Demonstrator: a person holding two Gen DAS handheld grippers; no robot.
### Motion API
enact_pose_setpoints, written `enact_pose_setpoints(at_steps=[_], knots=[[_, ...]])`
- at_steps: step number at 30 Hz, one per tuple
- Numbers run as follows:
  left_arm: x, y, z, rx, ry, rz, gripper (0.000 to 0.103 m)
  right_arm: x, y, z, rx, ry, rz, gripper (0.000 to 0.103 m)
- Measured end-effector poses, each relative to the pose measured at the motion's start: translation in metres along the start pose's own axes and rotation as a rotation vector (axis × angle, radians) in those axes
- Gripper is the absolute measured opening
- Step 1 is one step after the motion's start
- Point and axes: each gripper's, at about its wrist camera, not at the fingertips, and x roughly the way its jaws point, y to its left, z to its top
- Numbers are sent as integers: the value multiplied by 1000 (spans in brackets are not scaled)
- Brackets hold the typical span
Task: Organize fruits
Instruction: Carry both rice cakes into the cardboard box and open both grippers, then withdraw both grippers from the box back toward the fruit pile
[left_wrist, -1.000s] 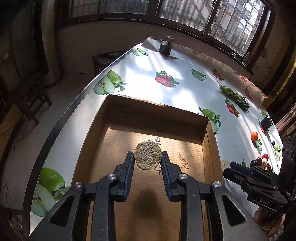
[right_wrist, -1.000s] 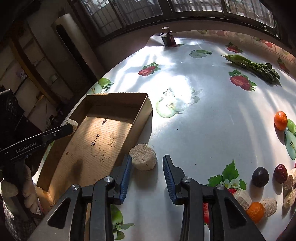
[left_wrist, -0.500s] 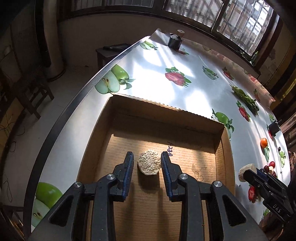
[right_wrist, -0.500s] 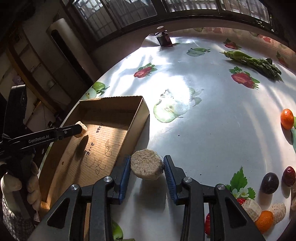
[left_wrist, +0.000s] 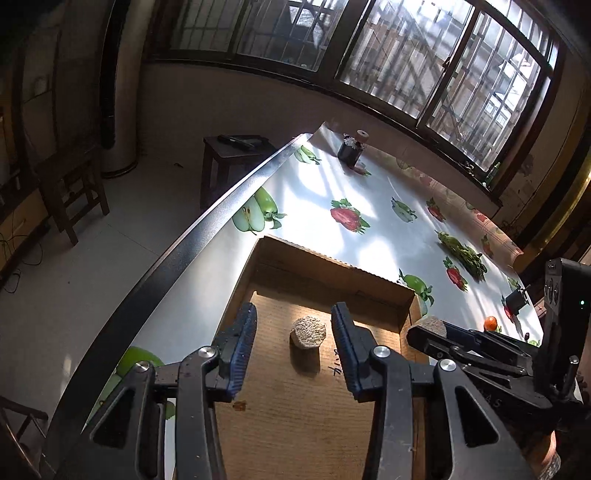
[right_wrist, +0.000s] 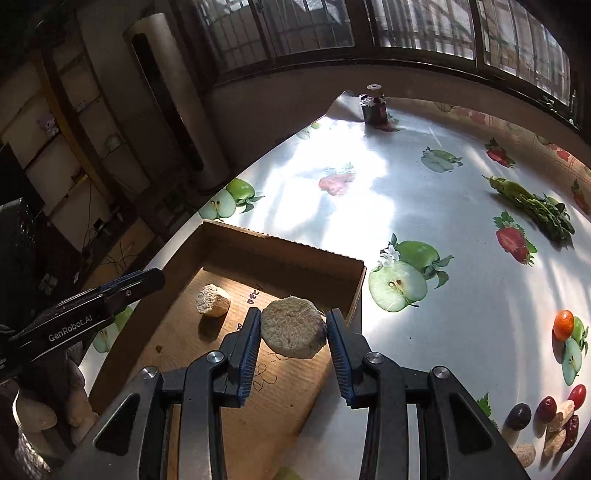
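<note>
A shallow cardboard box (left_wrist: 332, 266) (right_wrist: 280, 245) lies at the table's near left edge. A small beige rough chunk (left_wrist: 308, 332) (right_wrist: 212, 300) rests on the box floor. My left gripper (left_wrist: 293, 341) is open above the box, the chunk lying loose between and beyond its fingers. My right gripper (right_wrist: 291, 338) is shut on a larger round beige chunk (right_wrist: 293, 328) and holds it over the box's right part; it also shows in the left wrist view (left_wrist: 430, 325).
A pile of small fruits and beige pieces (right_wrist: 554, 421) lies at the table's right. An orange fruit (right_wrist: 563, 319) sits alone. Green vegetables (right_wrist: 532, 206) lie far right. A dark jar (right_wrist: 373, 107) stands at the far corner. A stool (left_wrist: 236, 147) stands left.
My left gripper opened, let go of the small chunk onto the box floor and pulled back. My right gripper closed on the larger chunk, lifted it and carried it left over the box.
</note>
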Motion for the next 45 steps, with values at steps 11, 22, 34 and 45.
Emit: enact_pose_setpoints(at_steps=[11,22,34,45], knots=[[-54,16,-25,-8,-79,27,62,44,20,1,-82,93,-77,40],[-67,21,-52,-57,-49,9,62,-32,6,-21,11,-47,-41,44],[-71,-65,-98,104,20,-68,62,-156,-85,-143,250,-154,-110,57],[-82,-141,-137,195,96,-119,62,-257,-167,-202,354,-287,-231,65]])
